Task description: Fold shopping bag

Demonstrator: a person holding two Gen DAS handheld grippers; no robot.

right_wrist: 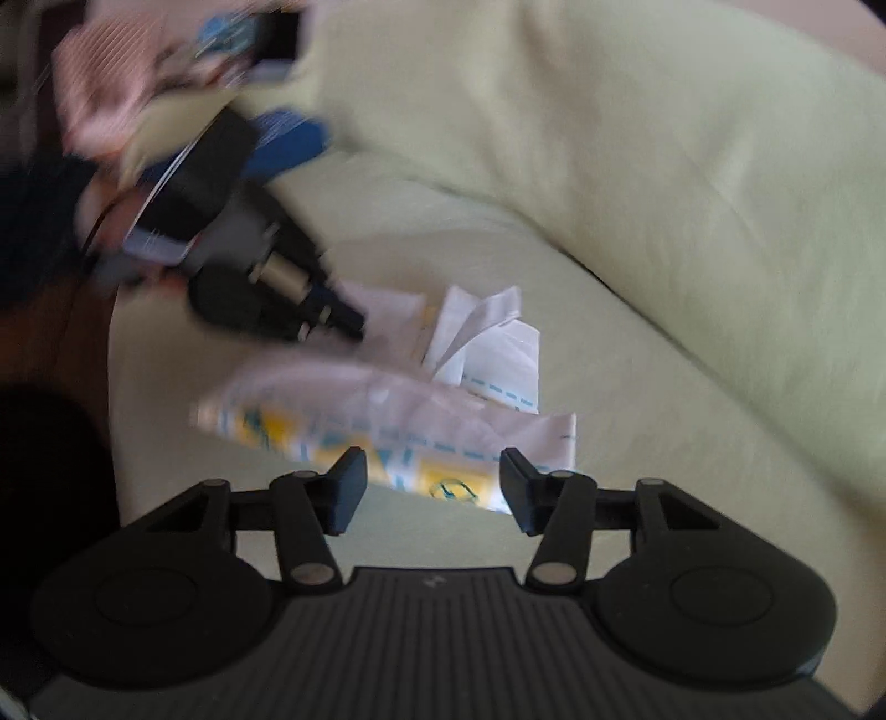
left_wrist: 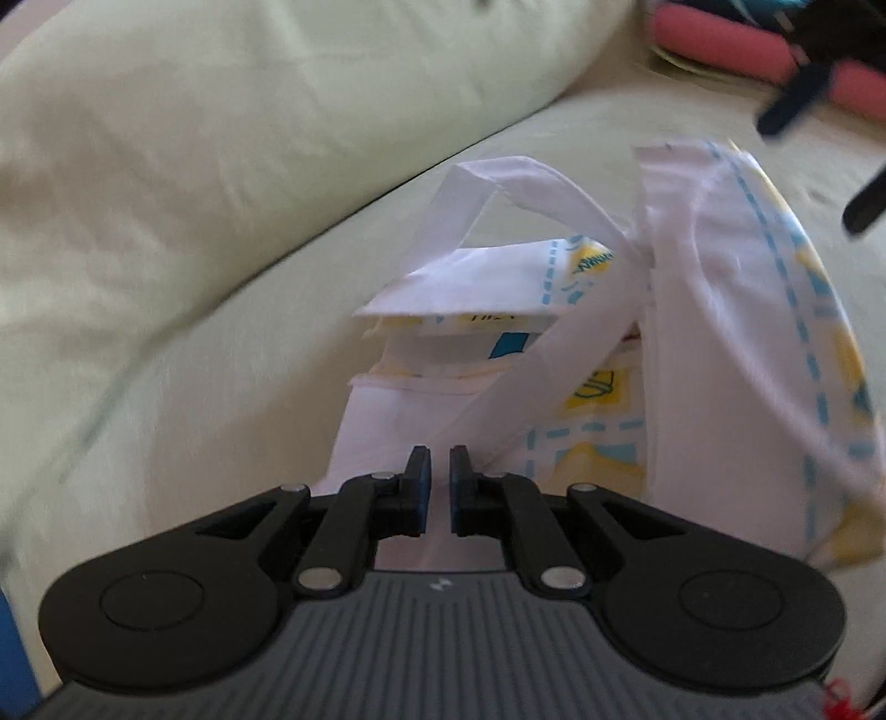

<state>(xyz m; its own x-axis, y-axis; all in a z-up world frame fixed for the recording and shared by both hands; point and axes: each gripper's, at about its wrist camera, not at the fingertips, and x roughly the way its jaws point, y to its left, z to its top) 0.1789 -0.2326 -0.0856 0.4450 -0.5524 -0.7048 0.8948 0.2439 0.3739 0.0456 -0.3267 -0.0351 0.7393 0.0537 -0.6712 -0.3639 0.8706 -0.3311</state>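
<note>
The shopping bag (left_wrist: 598, 437) is white with blue dashed lines and yellow panels, and it lies crumpled on a pale green seat. One handle loop (left_wrist: 531, 194) stands up from it. My left gripper (left_wrist: 440, 471) is down on the bag's near white edge, jaws almost together with a thin slit of fabric in it. From the right wrist view the left gripper (right_wrist: 349, 324) touches the bag (right_wrist: 387, 421) from the upper left. My right gripper (right_wrist: 434, 484) is open, with the bag's printed edge just beyond its fingertips and not pressed by them. Its dark fingers (left_wrist: 792, 105) show blurred at the top right.
A big pale green back cushion (left_wrist: 221, 138) rises behind the seat (left_wrist: 166, 387). A pink roll (left_wrist: 720, 39) lies at the far right end. Pink striped cloth (right_wrist: 111, 72) and a person's hand are at the upper left. The seat's edge drops to dark floor (right_wrist: 50, 343).
</note>
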